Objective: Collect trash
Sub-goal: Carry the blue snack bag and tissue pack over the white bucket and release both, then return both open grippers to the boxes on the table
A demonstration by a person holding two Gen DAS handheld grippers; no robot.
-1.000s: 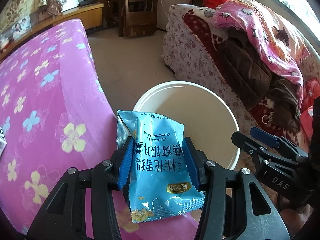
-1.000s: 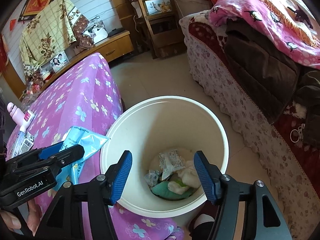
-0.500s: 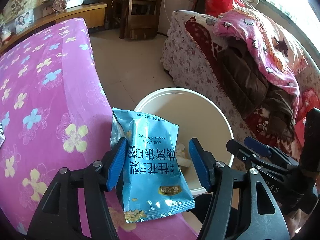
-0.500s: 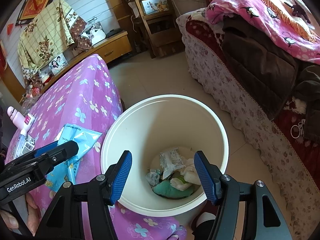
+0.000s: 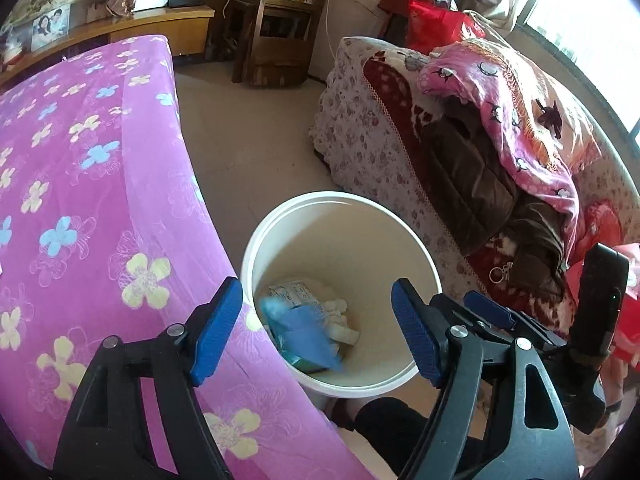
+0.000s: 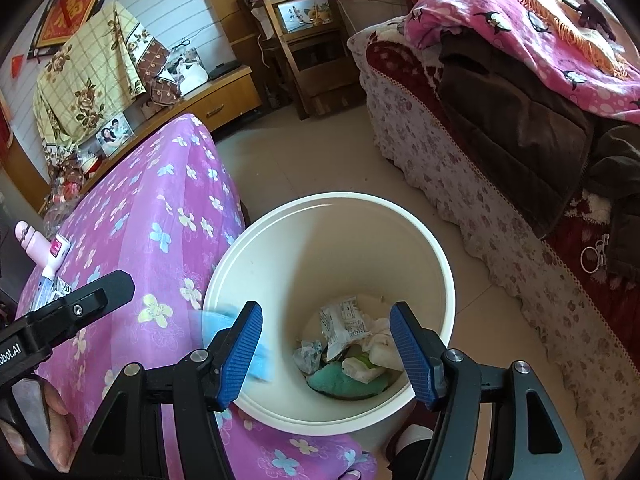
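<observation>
A blue snack packet, blurred, is dropping free into the white bucket on the floor beside the table. My left gripper hovers above the bucket's near rim; its jaws are opening and no pad touches the packet. In the right wrist view the packet shows as a blue smear at the bucket's left rim. My right gripper hangs open over the bucket with nothing between its fingers. Wrappers and crumpled paper lie on the bucket's bottom.
A pink flowered tablecloth covers the table left of the bucket. A pink bottle and a small box stand on its far end. A sofa piled with blankets lies right. A wooden chair stands behind.
The left jaws have spread apart and let go of the blue packet, which has fallen from between them into the bucket. The right gripper has stayed put.
</observation>
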